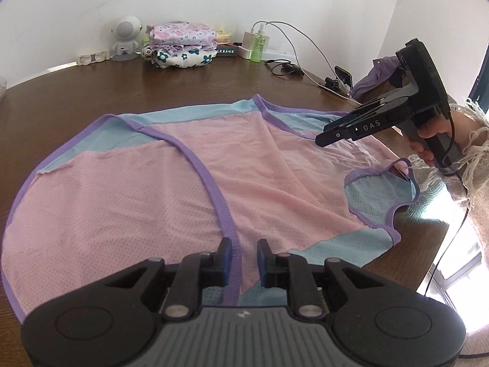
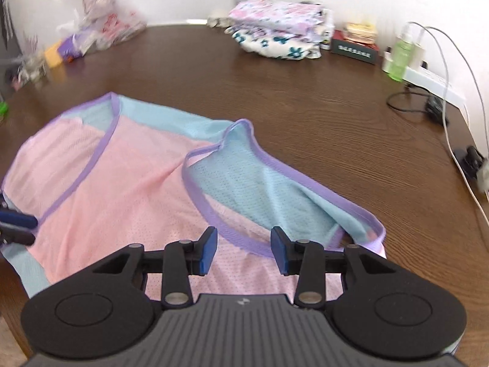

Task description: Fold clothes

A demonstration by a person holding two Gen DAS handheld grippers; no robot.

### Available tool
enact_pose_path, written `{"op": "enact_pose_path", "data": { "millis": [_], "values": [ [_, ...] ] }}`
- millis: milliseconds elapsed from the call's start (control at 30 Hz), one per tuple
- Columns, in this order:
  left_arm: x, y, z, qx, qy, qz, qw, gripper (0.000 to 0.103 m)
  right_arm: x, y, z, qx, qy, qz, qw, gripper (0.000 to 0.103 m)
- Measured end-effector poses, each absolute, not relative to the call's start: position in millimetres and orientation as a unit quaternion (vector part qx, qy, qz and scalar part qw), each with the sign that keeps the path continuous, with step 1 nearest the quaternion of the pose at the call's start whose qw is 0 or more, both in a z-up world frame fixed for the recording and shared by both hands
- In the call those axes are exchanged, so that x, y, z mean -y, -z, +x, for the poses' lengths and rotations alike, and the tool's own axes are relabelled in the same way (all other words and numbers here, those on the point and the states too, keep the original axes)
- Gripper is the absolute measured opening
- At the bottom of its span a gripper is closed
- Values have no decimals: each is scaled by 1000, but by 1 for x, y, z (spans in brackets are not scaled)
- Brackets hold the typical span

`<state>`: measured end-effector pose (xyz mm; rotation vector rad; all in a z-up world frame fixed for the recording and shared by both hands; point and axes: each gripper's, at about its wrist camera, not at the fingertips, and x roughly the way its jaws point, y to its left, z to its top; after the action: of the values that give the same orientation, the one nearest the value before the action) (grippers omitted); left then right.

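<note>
A pink and light blue mesh top point(image 1: 128, 189) with purple trim lies spread on the brown table point(image 1: 152, 88); it also shows in the right wrist view point(image 2: 128, 183). My left gripper point(image 1: 243, 260) is open and empty, low over the garment's near hem beside a purple trim band. My right gripper point(image 2: 244, 249) is open and empty just above a purple-edged armhole point(image 2: 244, 183). The right gripper point(image 1: 321, 139) also shows in the left wrist view, hovering over the garment's right side. The left gripper's blue pads point(image 2: 18, 220) show at the far left edge.
A stack of folded floral clothes point(image 1: 180, 46) sits at the back by a white robot-shaped speaker point(image 1: 125, 38), a green bottle point(image 1: 258, 46), a power strip point(image 2: 434, 81) and cables point(image 1: 305, 49). Purple cloth point(image 1: 379, 73) lies at the right edge. Bags and flowers point(image 2: 76, 30) crowd the back left.
</note>
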<state>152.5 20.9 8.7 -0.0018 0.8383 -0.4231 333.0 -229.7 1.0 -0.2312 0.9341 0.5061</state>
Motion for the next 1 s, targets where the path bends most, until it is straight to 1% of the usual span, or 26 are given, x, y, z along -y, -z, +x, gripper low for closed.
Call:
{"op": "enact_pose_path", "data": {
  "millis": [100, 167, 200, 267, 367, 433, 500, 533, 600, 633, 733, 833, 867, 900, 933, 1000],
  "values": [
    [-21, -9, 151, -402, 203, 4, 893, 16, 226, 1, 335, -448, -247, -121, 851, 38],
    [-22, -9, 150, -401, 202, 3, 894, 16, 231, -1, 337, -453, -241, -118, 850, 21],
    [-23, -8, 150, -400, 200, -2, 894, 16, 233, -2, 338, -456, -236, -118, 850, 5],
    [-25, -8, 150, -400, 195, -15, 895, 16, 241, -3, 340, -462, -229, -109, 850, 5],
    [-24, -7, 149, -397, 195, -8, 897, 16, 252, -3, 341, -467, -217, -98, 852, 5],
    [-22, -7, 149, -395, 193, -2, 898, 16, 257, -4, 342, -469, -216, -81, 852, 7],
    [-21, -7, 149, -394, 192, 2, 899, 16, 257, -9, 341, -464, -226, -61, 854, 14],
    [-21, -7, 149, -394, 192, 4, 899, 16, 254, -12, 340, -457, -235, -52, 856, 21],
    [-21, -7, 149, -397, 193, 0, 898, 17, 247, -19, 338, -443, -254, -35, 859, 30],
    [-22, -8, 150, -399, 194, -8, 896, 21, 239, -22, 339, -437, -263, -32, 860, 32],
    [-31, -13, 152, -380, 182, -26, 907, 23, 215, -23, 348, -433, -269, -42, 859, 32],
    [-45, -19, 156, -364, 146, -22, 920, 25, 200, -16, 362, -443, -261, -37, 857, 31],
    [-52, -19, 158, -365, 133, -24, 921, 25, 198, -13, 367, -449, -258, -33, 855, 27],
    [-59, -20, 161, -366, 120, -25, 923, 25, 197, -9, 369, -457, -253, -27, 852, 15],
    [-65, -18, 162, -368, 106, -23, 924, 24, 198, -8, 371, -460, -251, -24, 851, 7],
    [-74, -13, 162, -378, 92, -17, 921, 22, 202, -6, 372, -464, -248, -15, 851, 7]
  ]
}}
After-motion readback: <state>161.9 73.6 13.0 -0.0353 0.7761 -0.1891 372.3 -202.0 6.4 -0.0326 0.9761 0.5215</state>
